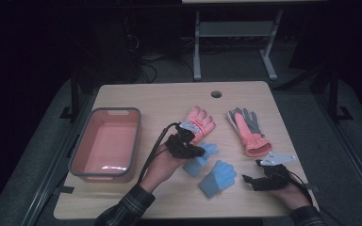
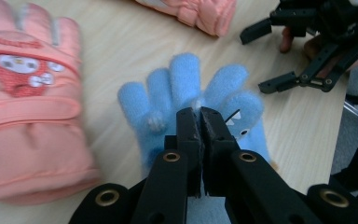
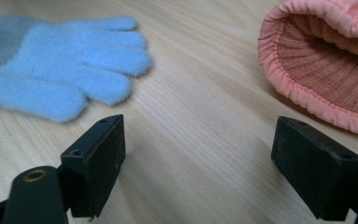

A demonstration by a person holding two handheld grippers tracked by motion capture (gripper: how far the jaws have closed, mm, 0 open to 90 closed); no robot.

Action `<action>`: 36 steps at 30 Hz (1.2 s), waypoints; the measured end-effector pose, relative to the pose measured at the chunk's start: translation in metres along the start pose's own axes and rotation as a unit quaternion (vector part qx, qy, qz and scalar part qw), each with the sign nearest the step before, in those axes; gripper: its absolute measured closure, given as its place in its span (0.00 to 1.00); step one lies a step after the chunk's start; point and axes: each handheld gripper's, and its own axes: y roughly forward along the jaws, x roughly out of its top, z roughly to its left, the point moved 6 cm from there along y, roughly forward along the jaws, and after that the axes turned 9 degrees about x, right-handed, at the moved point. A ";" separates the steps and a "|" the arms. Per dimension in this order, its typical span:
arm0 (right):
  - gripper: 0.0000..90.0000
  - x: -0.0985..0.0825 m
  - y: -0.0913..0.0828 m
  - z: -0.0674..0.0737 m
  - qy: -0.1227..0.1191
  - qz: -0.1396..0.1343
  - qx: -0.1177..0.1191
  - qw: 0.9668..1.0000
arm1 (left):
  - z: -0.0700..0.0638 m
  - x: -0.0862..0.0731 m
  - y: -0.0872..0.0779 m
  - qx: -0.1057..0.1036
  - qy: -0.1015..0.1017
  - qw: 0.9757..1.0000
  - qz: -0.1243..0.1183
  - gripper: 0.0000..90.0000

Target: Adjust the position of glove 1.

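My left gripper is shut, its tips pinching a tuft of a fluffy blue glove that has a small face on it. A second blue glove lies flat just to its right. My right gripper stands open near the table's front right, with bare wood between its jaws; it also appears in the left gripper view. An orange glove with a cartoon patch lies behind the left gripper. An orange and grey glove lies cuff toward the right gripper.
A pink bin with a grey rim stands at the table's left side, with nothing in it. A round cable hole sits near the far edge. Behind the table are a metal stand and dark floor.
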 end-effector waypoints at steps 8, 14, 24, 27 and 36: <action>0.19 0.000 0.000 0.000 0.000 0.000 0.000 1.000 | -0.023 -0.001 0.022 -0.012 0.011 1.000 0.016 0.97; 0.19 0.000 0.000 0.000 -0.003 0.000 0.001 1.000 | -0.033 -0.004 0.042 -0.018 0.016 0.999 0.039 0.97; 0.19 0.000 0.000 0.000 -0.002 0.000 0.002 1.000 | -0.045 -0.011 0.065 -0.020 0.014 0.998 0.056 0.82; 0.19 0.000 0.000 0.000 -0.002 0.000 0.002 1.000 | -0.043 -0.011 0.060 -0.017 0.019 0.998 0.051 0.71; 0.19 0.000 0.000 0.000 -0.001 0.001 0.002 1.000 | -0.030 -0.028 0.028 0.003 0.040 0.999 0.032 0.64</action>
